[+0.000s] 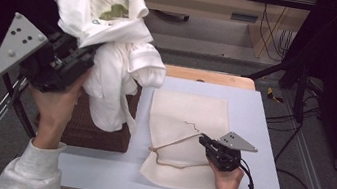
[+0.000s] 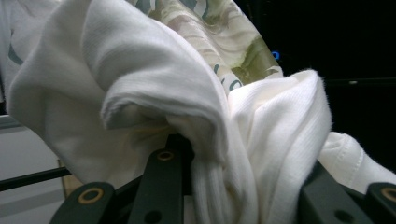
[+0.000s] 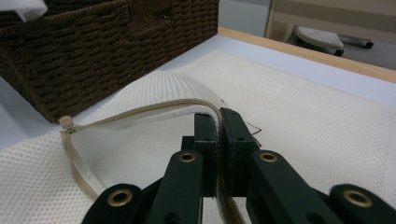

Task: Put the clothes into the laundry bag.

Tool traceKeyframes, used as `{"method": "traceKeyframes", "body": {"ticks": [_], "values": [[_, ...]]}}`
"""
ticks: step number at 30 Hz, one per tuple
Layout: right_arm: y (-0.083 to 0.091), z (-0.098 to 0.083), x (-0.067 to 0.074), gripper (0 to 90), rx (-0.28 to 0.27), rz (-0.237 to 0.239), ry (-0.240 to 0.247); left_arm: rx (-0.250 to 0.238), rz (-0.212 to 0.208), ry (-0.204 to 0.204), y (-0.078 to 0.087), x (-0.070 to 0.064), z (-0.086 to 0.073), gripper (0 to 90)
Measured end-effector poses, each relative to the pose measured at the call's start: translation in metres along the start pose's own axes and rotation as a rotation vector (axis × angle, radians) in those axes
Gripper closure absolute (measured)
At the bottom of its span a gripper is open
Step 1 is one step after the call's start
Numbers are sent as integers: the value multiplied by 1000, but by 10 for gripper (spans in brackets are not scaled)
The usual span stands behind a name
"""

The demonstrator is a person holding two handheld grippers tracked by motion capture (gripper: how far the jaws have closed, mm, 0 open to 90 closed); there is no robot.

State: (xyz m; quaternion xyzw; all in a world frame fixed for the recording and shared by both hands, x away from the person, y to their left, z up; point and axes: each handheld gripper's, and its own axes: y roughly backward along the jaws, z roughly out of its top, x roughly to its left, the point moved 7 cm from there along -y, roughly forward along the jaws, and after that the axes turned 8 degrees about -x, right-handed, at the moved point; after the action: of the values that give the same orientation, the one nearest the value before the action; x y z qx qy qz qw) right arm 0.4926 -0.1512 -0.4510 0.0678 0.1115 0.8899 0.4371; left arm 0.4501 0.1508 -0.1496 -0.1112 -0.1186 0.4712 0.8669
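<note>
High view: your left gripper (image 1: pixel 78 61) is raised over the table's left side, jaws pinching a bunched white garment (image 1: pixel 111 60) that hangs from them down into the brown wicker basket (image 1: pixel 99 137). In the left gripper view the cloth (image 2: pixel 187 116) is wadded between the black jaws and spills over both. Printed fabric sits at the top of the bundle, above the gripper.

Your right gripper (image 1: pixel 202 140) is low on the table, jaws pressed together on the zipper edge (image 3: pixel 177 106) of the cream mesh laundry bag (image 1: pixel 189 113). In the right gripper view the tape runs straight into the closed jaws, and the bag mouth gapes to their left toward the basket (image 3: pixel 93 42).

The bag lies flat mid-table, its left edge just beside the basket. The garment's lowest fold hangs near the bag's upper left corner. Bare table (image 1: pixel 261 138) shows right of the bag and along the front edge. The wooden strip marks the far edge.
</note>
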Motion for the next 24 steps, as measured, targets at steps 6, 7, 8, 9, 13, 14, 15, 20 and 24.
{"method": "traceKeyframes", "body": {"ticks": [6,7,8,9,13,14,15,20,24], "values": [[-1,0,-4,863,-1,-13,-10,23,-119,-14,0,-41,-10,695],[-1,0,-4,863,-1,-13,-10,25,-138,-12,-1,-48,-12,695],[-1,0,-5,863,-2,-15,-11,28,-155,-8,-1,-54,-15,695],[-1,0,-5,863,-4,-16,-13,32,-172,-8,-2,-60,-17,695],[-2,1,-8,863,-5,-24,-19,54,-226,-5,-6,-81,-32,694],[-2,1,-9,863,-7,-23,-20,61,-238,-3,-7,-85,-36,694],[-2,1,-9,864,-7,-25,-20,68,-249,4,-9,-89,-40,694],[-1,1,-10,863,-8,-29,-25,107,-292,20,-19,-106,-63,694],[-1,2,-12,863,-10,-29,-27,130,-311,39,-29,-115,-73,694]]}}
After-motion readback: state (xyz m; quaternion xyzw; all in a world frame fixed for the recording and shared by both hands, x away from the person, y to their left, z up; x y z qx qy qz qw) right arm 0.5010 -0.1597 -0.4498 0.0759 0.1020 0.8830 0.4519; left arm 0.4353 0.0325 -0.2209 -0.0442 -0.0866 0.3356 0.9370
